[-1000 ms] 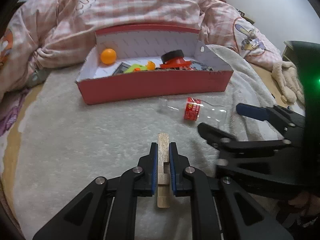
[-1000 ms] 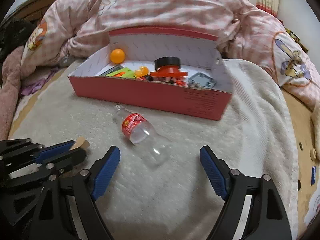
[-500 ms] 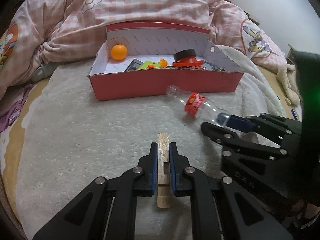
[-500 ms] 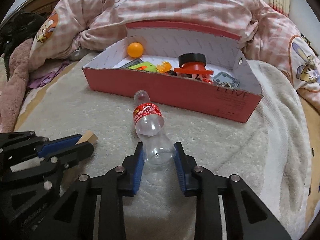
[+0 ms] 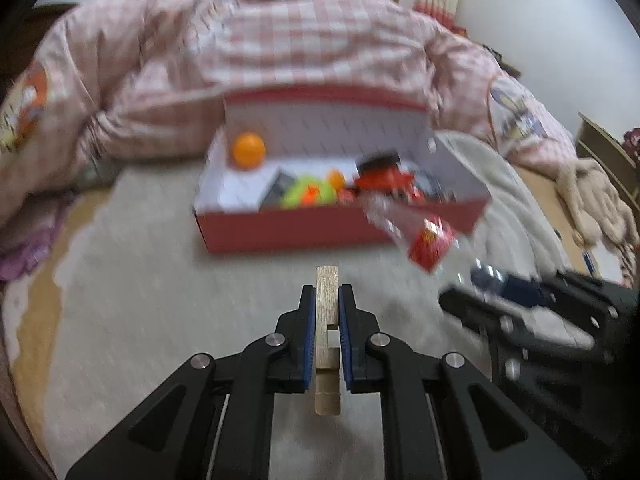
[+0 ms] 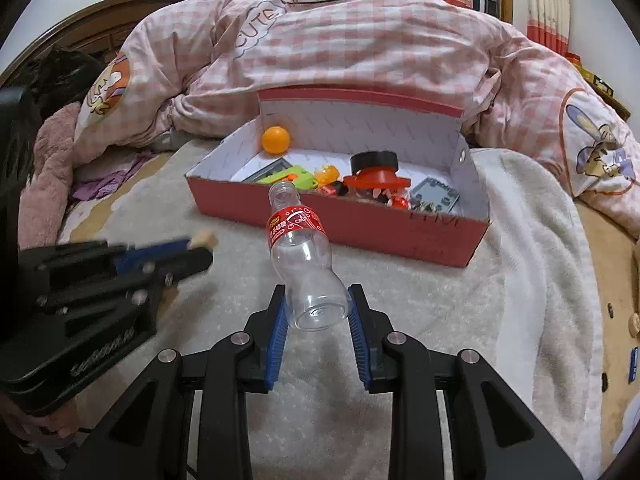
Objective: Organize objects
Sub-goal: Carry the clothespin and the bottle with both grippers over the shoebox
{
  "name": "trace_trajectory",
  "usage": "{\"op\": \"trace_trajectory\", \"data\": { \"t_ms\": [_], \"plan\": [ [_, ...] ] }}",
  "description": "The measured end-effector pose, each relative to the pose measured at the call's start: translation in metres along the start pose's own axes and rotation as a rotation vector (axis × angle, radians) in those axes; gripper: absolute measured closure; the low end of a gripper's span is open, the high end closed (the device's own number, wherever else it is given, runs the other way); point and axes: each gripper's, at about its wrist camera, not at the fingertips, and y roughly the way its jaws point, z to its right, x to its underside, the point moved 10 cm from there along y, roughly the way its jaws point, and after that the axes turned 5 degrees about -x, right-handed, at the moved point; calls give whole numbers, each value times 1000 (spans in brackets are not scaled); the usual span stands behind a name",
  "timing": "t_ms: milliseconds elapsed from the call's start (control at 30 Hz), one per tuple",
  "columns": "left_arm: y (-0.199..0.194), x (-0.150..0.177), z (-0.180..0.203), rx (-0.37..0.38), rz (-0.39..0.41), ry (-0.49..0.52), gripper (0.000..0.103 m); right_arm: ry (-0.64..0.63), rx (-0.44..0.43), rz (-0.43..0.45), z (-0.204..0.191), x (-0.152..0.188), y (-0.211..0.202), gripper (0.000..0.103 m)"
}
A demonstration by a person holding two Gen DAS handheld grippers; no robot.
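Observation:
My left gripper (image 5: pixel 327 300) is shut on a notched wooden block (image 5: pixel 327 312) and holds it above the grey blanket, in front of the red box (image 5: pixel 288 232). My right gripper (image 6: pixel 316 304) is shut on the base of an empty clear plastic bottle with a red label (image 6: pixel 298 240), lifted off the blanket, neck pointing toward the red box (image 6: pixel 360 232). The bottle (image 5: pixel 432 240) shows blurred at the right of the left wrist view. The left gripper (image 6: pixel 192 246) shows at the left of the right wrist view.
The open red box holds an orange ball (image 6: pixel 276 140), a green toy (image 6: pixel 296 176), a red and black piece (image 6: pixel 376 172) and a grey plate (image 6: pixel 434 196). A pink checked duvet (image 6: pixel 360 52) is heaped behind it. A plush toy (image 5: pixel 592 200) lies at the right.
The right gripper closed on the bottle and has lifted it off the blanket toward the box. The left gripper, still holding the block, has risen and moved closer to the box.

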Motion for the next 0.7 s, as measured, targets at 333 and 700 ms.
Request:
{"op": "trace_trajectory", "data": {
  "t_ms": [333, 700],
  "plan": [
    [-28, -46, -1, -36, 136, -6, 93, 28, 47, 82, 8, -36, -19, 73],
    [-35, -60, -12, -30, 151, -36, 93, -3, 60, 155, 8, -62, -38, 73]
  ]
}}
